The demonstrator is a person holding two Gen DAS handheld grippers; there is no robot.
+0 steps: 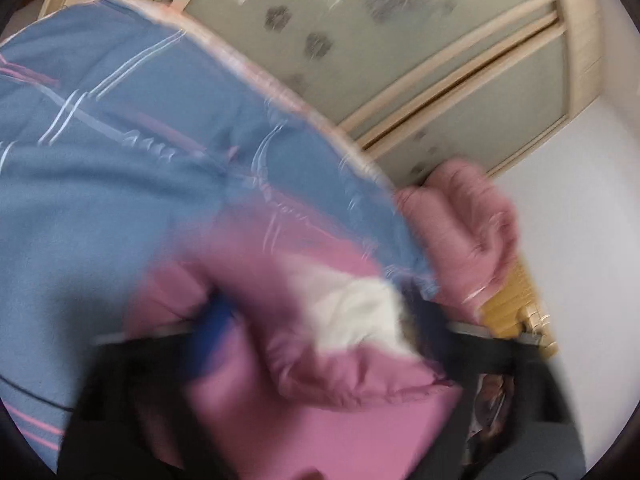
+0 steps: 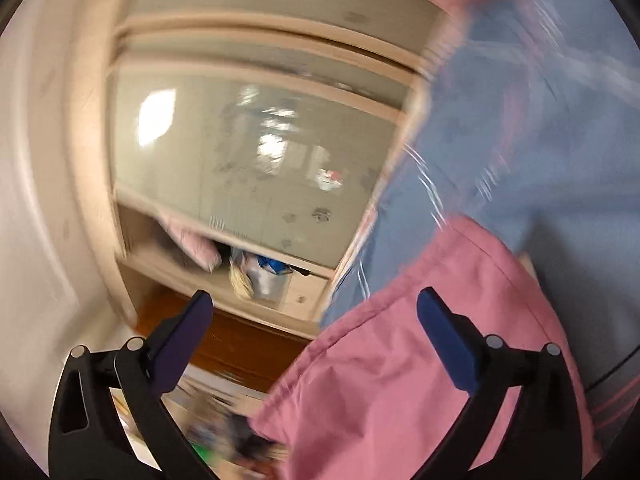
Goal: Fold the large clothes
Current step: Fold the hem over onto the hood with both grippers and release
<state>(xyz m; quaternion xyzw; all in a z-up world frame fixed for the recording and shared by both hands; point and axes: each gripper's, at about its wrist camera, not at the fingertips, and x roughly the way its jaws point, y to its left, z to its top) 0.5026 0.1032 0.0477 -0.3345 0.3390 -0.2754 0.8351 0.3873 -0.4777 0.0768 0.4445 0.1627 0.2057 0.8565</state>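
Note:
The pink puffy jacket [image 1: 460, 208] lies bunched on the blue striped bed sheet [image 1: 120, 152], its white lining [image 1: 360, 304] showing. The left wrist view is badly blurred. My left gripper [image 1: 320, 316] stands open just over the jacket, with padded fabric bulging between its wide-apart fingers. In the right wrist view my right gripper [image 2: 314, 312] is open wide; its blue right pad [image 2: 444, 340] hangs over a flat pink part of the jacket [image 2: 380, 380], and its left finger [image 2: 188, 328] is over the floor beside the bed. Nothing is gripped by either.
A wardrobe with frosted sliding doors [image 2: 260, 140] stands beyond the bed's edge [image 2: 360, 240], with an open shelf of bags and cloth [image 2: 256, 276] below. Brown wooden floor [image 2: 232, 340] runs between bed and wardrobe. A white wall [image 1: 580, 200] is at the right.

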